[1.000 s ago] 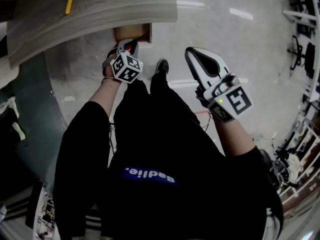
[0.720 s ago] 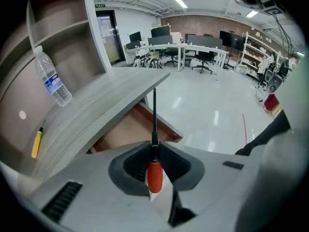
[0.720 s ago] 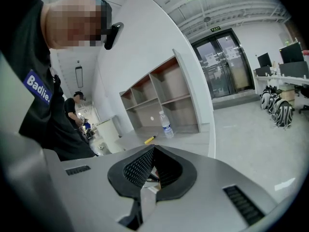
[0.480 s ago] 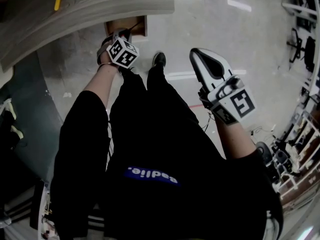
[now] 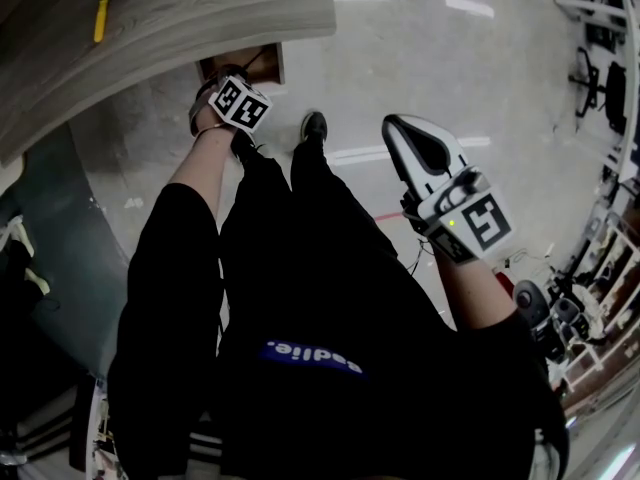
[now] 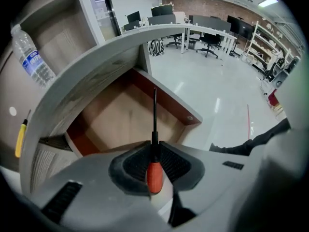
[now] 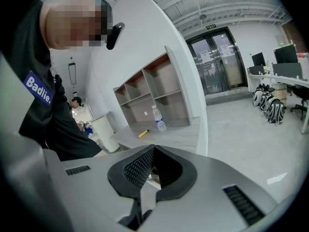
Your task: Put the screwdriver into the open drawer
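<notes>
So the left gripper (image 6: 154,148) is pinching the screwdriver (image 6: 154,174), tip pointing into the open drawer (image 6: 118,117); the right gripper (image 7: 153,152) is sitting closed, empty.

A curved grey desk (image 5: 200,13) is filling the head view's eleven o'clock, carrying a yellow-handled tool (image 5: 101,16); a water bottle (image 6: 34,57) is standing at the tool's twelve o'clock in the left gripper view.

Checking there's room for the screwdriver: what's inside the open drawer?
The drawer shows only a bare wooden bottom. Its near part is covered by the left tool holding the screwdriver, its back by the desktop.
</notes>
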The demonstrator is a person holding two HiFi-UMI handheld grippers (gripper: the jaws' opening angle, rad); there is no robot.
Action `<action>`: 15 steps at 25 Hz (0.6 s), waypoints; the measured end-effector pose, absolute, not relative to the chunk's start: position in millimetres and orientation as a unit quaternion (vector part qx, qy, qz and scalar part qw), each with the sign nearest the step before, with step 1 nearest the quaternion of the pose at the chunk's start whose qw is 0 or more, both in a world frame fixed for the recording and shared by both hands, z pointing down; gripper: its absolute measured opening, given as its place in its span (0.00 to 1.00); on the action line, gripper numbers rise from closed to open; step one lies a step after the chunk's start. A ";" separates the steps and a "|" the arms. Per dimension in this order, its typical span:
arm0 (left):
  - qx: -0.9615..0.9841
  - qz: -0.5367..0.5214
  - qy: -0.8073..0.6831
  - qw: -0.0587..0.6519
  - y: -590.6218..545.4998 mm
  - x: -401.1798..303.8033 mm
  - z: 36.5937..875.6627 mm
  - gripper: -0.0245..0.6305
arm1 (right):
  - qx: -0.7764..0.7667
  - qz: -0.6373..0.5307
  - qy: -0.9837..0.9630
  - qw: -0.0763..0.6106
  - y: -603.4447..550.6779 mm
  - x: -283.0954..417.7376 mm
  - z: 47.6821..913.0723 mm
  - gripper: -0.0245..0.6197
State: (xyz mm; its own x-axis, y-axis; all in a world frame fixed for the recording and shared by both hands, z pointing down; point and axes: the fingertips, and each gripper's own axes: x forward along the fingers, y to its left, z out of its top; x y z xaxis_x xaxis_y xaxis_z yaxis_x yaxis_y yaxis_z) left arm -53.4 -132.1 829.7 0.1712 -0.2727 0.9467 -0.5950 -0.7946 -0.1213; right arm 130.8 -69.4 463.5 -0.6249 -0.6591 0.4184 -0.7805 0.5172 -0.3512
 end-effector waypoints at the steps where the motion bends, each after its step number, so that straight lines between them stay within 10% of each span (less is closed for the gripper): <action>1: 0.750 0.578 -0.289 0.142 -132.7 -54.4 833.8 0.12 | 0.418 0.261 -0.862 0.119 -68.0 132.2 465.4 0.08; 15: 0.723 0.611 -0.289 0.145 -141.2 -55.3 863.1 0.12 | 0.415 0.275 -0.858 0.124 -59.6 137.6 476.8 0.08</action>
State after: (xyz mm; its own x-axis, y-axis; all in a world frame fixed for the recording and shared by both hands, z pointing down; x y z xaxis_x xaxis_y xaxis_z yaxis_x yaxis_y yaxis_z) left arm -55.3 -141.2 863.1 0.0869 -0.2397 0.9669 -0.5949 -0.7910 -0.1427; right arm 137.6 -59.6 476.8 -0.6242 -0.6454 0.4402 -0.7811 0.5039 -0.3687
